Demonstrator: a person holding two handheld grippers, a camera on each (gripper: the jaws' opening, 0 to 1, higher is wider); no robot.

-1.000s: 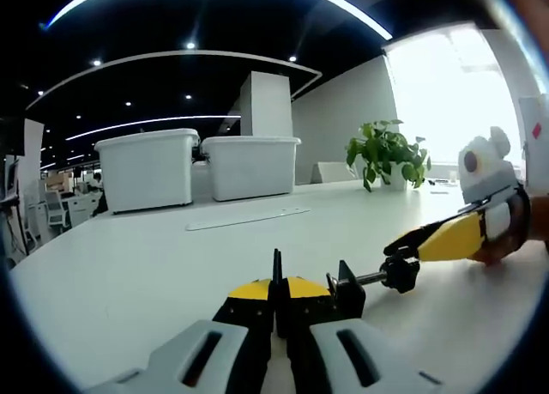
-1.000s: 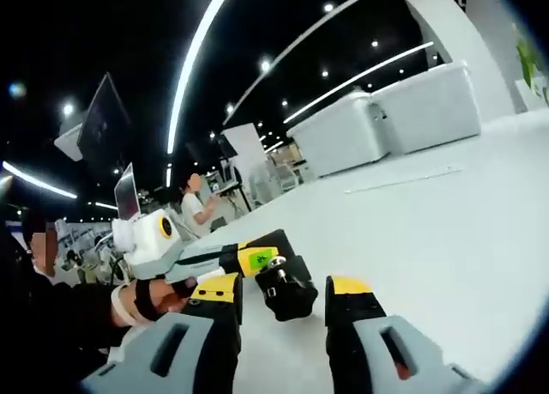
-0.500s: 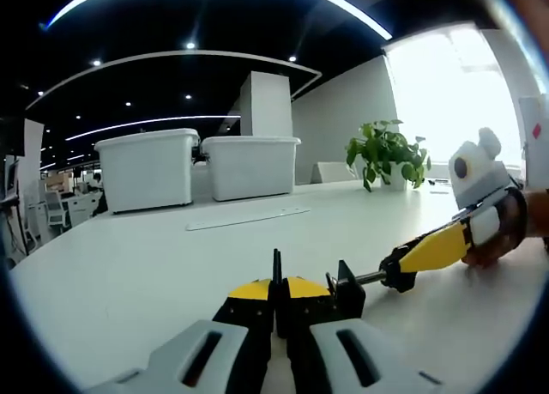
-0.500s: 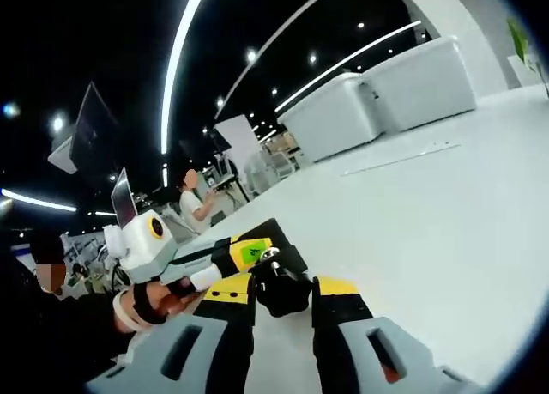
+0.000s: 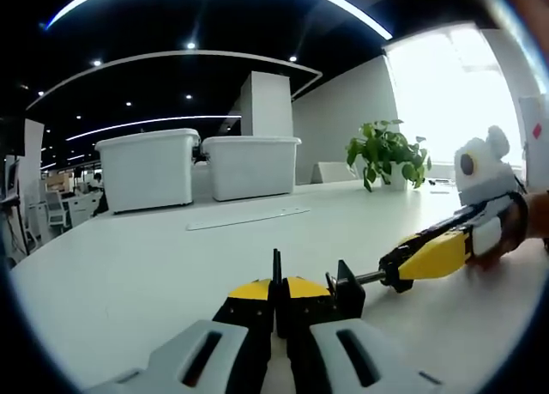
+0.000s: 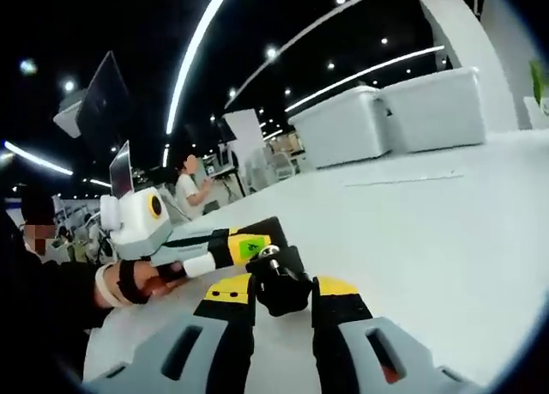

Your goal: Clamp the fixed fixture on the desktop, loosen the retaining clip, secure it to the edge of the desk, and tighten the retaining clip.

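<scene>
Your left gripper [image 5: 276, 304] is pinched tight on the fixture [image 5: 343, 289] (black clamp body), low on the white desk [image 5: 154, 265]. Your right gripper [image 6: 285, 289] squeezes its screw knob [image 6: 279, 284] — jaws narrow, touching both sides.

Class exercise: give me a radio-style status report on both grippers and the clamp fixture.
Left gripper shut on clamp fixture, resting on desk. Right gripper shut on its screw knob. Nothing in the way.
</scene>
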